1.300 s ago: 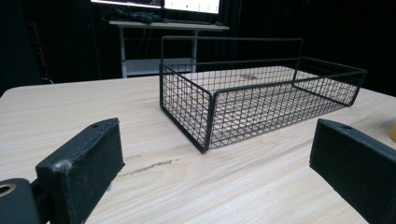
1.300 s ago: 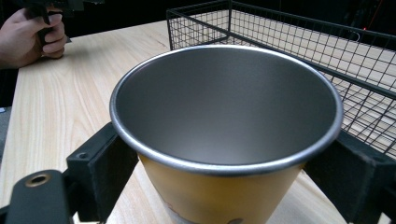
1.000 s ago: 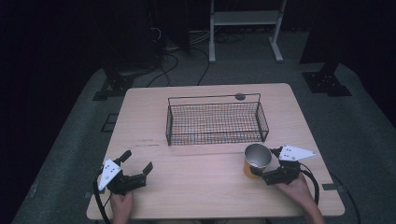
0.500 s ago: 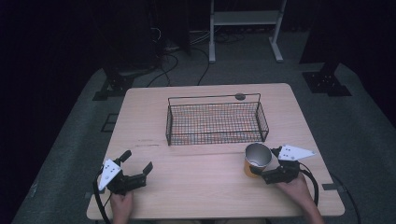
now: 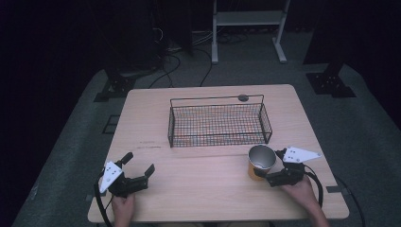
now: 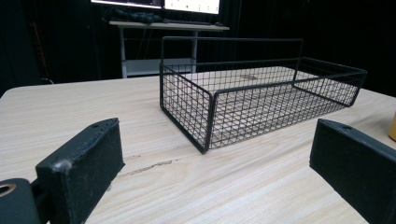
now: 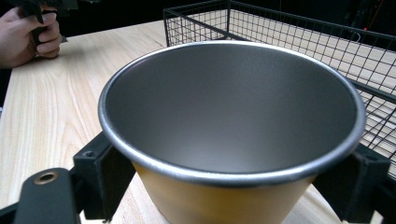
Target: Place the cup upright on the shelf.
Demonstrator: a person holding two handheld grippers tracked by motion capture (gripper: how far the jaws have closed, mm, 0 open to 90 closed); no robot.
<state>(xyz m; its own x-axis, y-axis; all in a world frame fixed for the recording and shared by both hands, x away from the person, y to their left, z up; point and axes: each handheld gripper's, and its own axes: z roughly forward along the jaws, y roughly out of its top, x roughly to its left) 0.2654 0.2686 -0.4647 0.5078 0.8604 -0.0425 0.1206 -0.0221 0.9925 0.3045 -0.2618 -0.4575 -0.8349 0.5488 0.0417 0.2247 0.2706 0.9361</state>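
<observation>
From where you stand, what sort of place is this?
Probably a lab or recording studio: a lone wooden table in a dark room, cables across the floor, and monitors on a desk behind.

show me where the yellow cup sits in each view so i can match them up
High view: the yellow cup stands lower right on the table, just in front of the wire basket, at the right tool.
Left gripper view: a sliver of it at the right edge.
Right gripper view: it fills the centre, between the jaws.
Shared landmark: the wire basket.
</observation>
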